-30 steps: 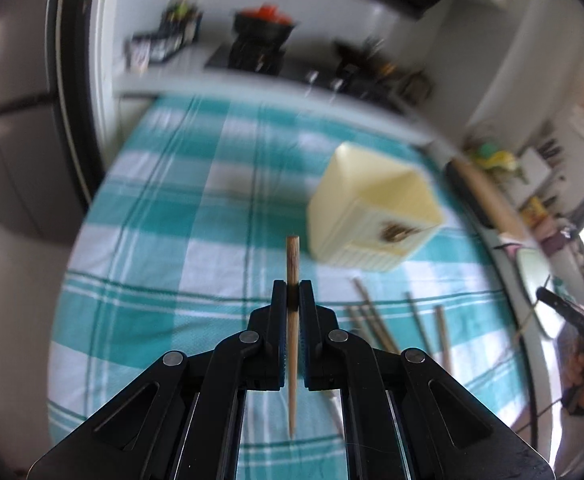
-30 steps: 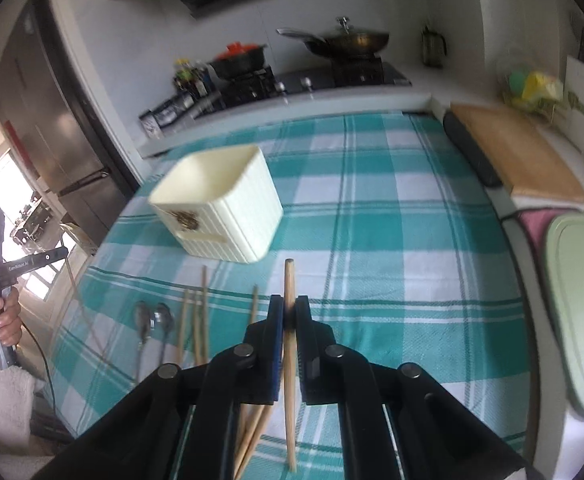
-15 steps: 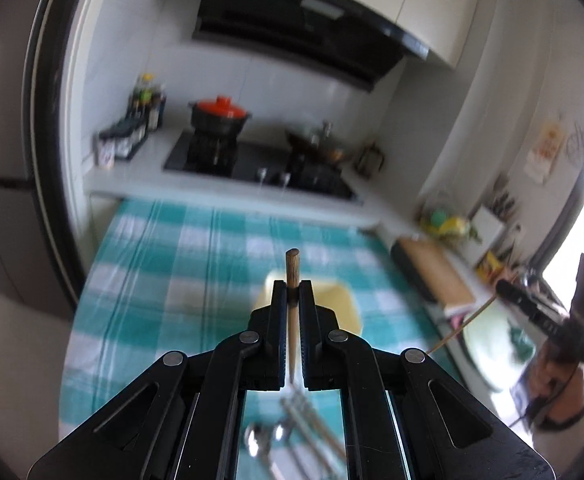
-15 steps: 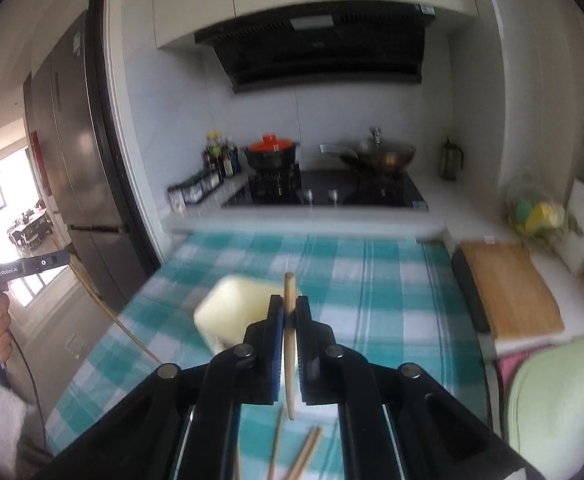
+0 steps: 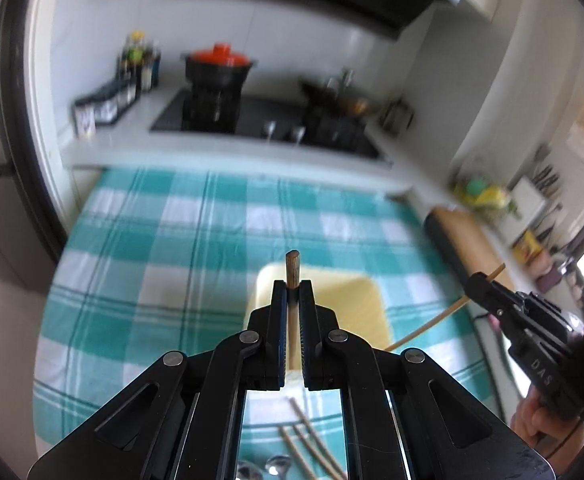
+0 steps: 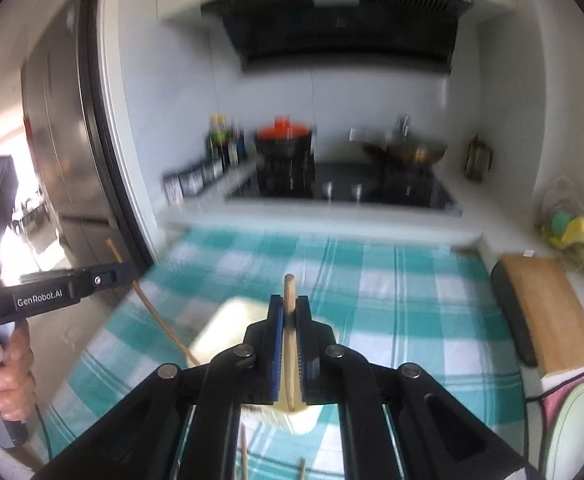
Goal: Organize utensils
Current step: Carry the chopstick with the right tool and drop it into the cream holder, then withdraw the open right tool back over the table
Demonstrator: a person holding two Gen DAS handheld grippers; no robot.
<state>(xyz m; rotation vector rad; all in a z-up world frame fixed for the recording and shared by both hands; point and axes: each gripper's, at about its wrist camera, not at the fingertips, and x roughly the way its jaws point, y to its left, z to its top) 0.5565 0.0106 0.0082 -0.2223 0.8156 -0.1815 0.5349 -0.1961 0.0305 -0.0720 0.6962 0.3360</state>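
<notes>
Left wrist view: the left gripper (image 5: 293, 292) is closed on a dark-tipped chopstick (image 5: 293, 268). The stick stands nearly upright between the jaws, its blunt end projecting just above the fingertips and its shaft running down between them. The cream container (image 5: 348, 308) sits on the checked tablecloth (image 5: 140, 240) directly beyond and below the fingertips, toward the cloth's middle. The stick's long axis points roughly down at the container mouth, so the coming move appears to be a lowering into it. More loose chopsticks (image 5: 308, 448) and two spoons (image 5: 264, 468) lie at the cloth's near edge. The right gripper (image 5: 488, 292) enters from the right, holding a pale chopstick (image 5: 440, 320) that slants down toward the container.

Right wrist view: the right gripper (image 6: 289, 312) is clamped on the pale chopstick (image 6: 289, 292), which stands upright, slightly bowed, with its top above the fingertips. The cream container (image 6: 232, 328) lies just below and behind the jaws; the stick's lower end appears to reach its near rim, though contact cannot be confirmed. The left gripper (image 6: 124, 270) enters from the left, its chopstick (image 6: 160, 320) angled down to the container's left side. Both grippers seem about equally near the container. A cutting board (image 6: 548, 312) rests past the cloth's right edge.
</notes>
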